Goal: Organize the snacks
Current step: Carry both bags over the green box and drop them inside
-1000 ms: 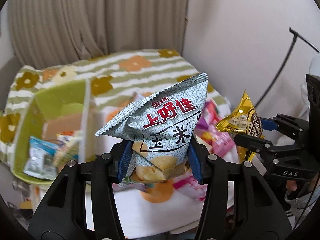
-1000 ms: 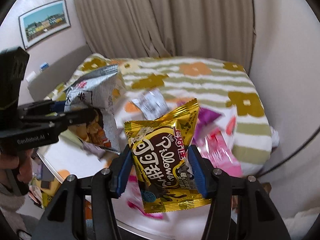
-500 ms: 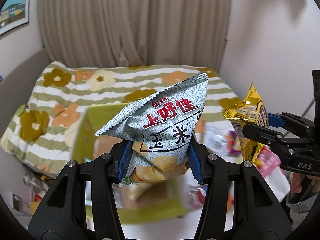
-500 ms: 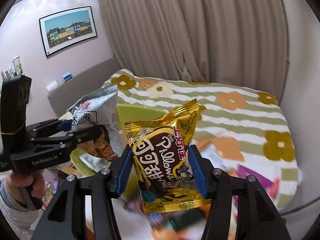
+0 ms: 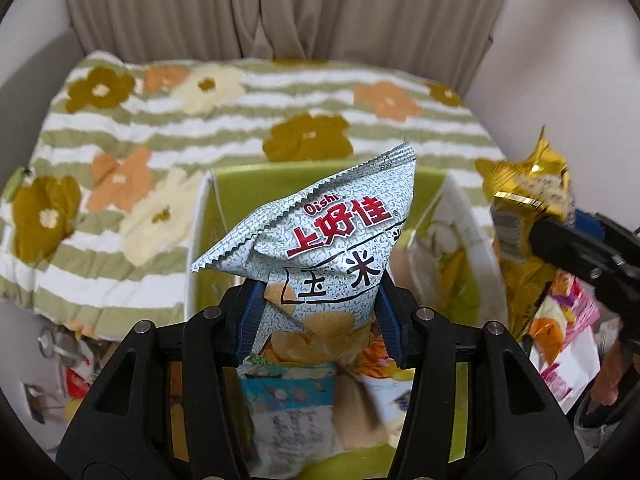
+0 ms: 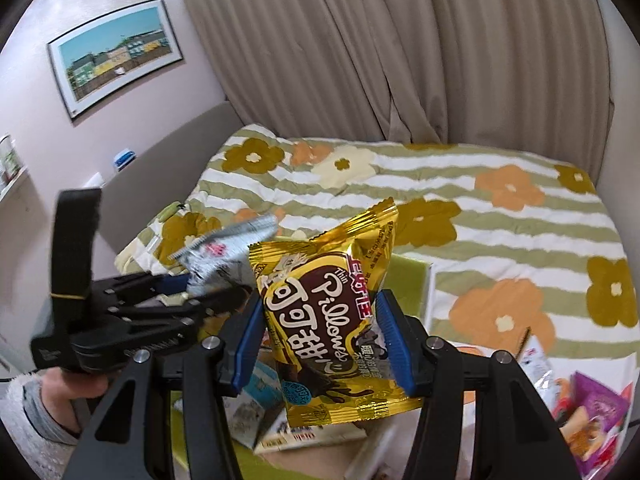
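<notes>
My left gripper (image 5: 320, 320) is shut on a grey-speckled Oishi chip bag (image 5: 324, 240) and holds it above the lime-green box (image 5: 240, 188), which holds several snack packs (image 5: 288, 408). My right gripper (image 6: 320, 344) is shut on a gold Pillows chocolate snack bag (image 6: 324, 320), also above the green box (image 6: 408, 280). The gold bag shows at the right of the left wrist view (image 5: 524, 200). The Oishi bag shows at the left of the right wrist view (image 6: 228, 252).
The box stands in front of a bed with a green-striped flower blanket (image 5: 200, 100). Loose pink and purple snack packs lie to the right (image 5: 568, 332) (image 6: 592, 412). Curtains (image 6: 400, 60) and a framed picture (image 6: 116, 56) are behind.
Both grippers have swung left with their bags, from over the loose snack pile to above the green box, which now lies directly below.
</notes>
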Tool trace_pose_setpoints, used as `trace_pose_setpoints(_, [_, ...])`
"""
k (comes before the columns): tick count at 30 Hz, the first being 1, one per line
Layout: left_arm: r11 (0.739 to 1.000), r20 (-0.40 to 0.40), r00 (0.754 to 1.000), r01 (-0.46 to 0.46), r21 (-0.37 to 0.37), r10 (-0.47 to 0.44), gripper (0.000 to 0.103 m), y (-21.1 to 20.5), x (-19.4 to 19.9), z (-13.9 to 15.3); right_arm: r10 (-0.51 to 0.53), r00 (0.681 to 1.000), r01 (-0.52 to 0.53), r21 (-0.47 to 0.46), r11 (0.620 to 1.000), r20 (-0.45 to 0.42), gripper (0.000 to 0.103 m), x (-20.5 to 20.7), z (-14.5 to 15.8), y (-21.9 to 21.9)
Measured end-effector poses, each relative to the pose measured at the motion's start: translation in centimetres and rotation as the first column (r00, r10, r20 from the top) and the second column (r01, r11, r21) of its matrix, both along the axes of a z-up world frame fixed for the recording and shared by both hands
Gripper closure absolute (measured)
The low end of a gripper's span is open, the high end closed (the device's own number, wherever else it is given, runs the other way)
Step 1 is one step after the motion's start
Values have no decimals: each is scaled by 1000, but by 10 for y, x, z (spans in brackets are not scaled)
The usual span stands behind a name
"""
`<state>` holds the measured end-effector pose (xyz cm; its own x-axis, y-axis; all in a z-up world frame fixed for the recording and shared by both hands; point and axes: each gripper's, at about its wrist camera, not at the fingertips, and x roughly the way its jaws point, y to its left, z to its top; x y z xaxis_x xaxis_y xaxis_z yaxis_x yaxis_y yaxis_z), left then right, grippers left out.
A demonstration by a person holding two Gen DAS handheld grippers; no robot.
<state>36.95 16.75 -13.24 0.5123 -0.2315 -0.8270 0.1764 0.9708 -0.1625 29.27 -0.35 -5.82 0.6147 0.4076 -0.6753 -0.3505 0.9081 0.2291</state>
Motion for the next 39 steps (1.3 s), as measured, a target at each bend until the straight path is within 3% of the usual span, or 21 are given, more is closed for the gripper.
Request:
trace_pose_setpoints(3, [1000,-40,999,23,0,-23,54,0,11,-17,-29,999,29,-1,1000,-29,52,10,-8,7])
trace_pose_setpoints(4, [1000,-50,998,26,4,-26,46,-1,14,-21,-40,998,40,-1,999,-43,52,13,-12,8])
trace_pose_setpoints(7, [999,-42,999,28,47,-26,4,-4,14,-24,-52,997,51,-10,999,-61,52,19,-15,12])
trace_pose_setpoints(8, [998,-28,999,26,56,-24,0,-4,11,-23,-53,996,53,-14,999,-68,52,21,-17,13])
trace_pose_setpoints(18, [998,-21,999,-34,45,35,0,7,-21,-10,-46,992,46,-4,999,-116,52,32,-26,15])
trace_pose_setpoints(29, [993,-15,996,-88,78,90,0,19,-29,-8,-37,983,32,-27,999,-180,51,53,-48,28])
trace_pose_setpoints(30, [993,-16,996,-90,79,92,0,19,-31,-9,-40,982,35,-28,999,-183,49,54,-50,29])
trace_pose_setpoints(32, [993,-19,995,-92,81,94,0,18,-33,-10,-46,983,42,-24,999,-179,31,54,-53,28])
trace_pose_setpoints(33, [992,-20,995,-92,81,94,0,18,-34,-10,-50,984,46,-24,999,-174,12,53,-52,28])
trace_pose_setpoints(34, [992,-21,995,-92,80,94,0,18,-36,-10,-52,985,49,-23,999,-163,7,51,-51,27])
trace_pose_setpoints(39, [993,-39,995,-92,73,95,0,18,-43,-14,-55,990,47,-62,997,-133,7,36,-50,25])
